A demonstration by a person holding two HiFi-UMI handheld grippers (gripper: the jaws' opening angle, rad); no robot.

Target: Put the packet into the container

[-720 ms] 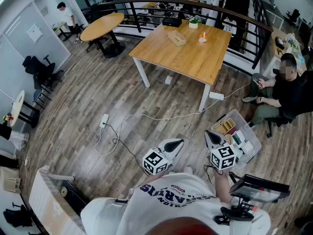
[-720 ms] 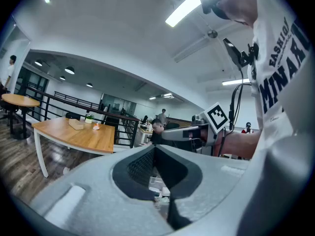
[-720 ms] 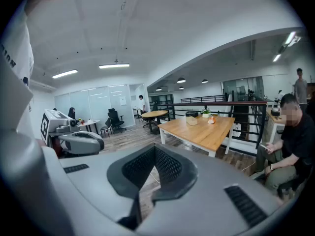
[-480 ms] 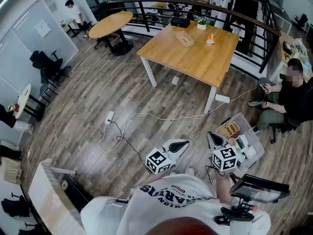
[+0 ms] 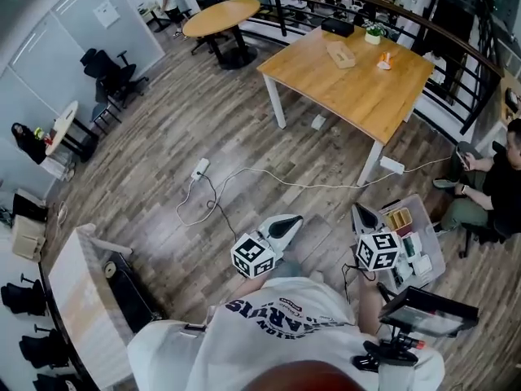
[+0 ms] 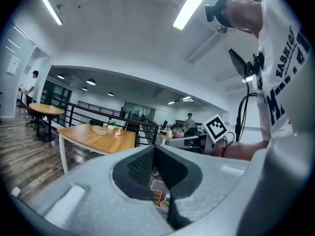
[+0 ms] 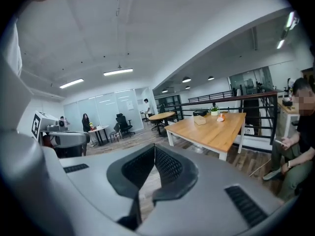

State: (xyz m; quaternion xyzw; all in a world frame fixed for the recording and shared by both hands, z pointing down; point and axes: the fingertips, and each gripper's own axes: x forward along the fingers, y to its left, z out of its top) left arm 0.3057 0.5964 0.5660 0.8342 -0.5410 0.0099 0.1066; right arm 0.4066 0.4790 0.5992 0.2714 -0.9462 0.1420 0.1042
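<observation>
A tan packet (image 5: 340, 53) lies on the square wooden table (image 5: 358, 96) across the room, beside a small orange thing (image 5: 383, 60); it also shows as the packet (image 6: 99, 130) and the packet (image 7: 200, 120) in the gripper views. A clear plastic container (image 5: 433, 236) holding several items stands on the floor at my right. My left gripper (image 5: 293, 218) (image 6: 154, 149) and right gripper (image 5: 358, 210) (image 7: 154, 146) are held in front of my body over the floor. Both are shut with nothing between their jaws. The right one hangs just left of the container.
A person sits on a chair (image 5: 492, 177) at the right, by the container. A white cable with power strips (image 5: 199, 168) runs over the wood floor. A round table (image 5: 221, 16), black railing (image 5: 456, 39), office chairs (image 5: 110, 76) and a white cabinet (image 5: 81, 300) ring the room.
The head view has swung, so the table, floor cable and container slid right and slightly down in the picture. Both grippers stay shut and close to my body.
</observation>
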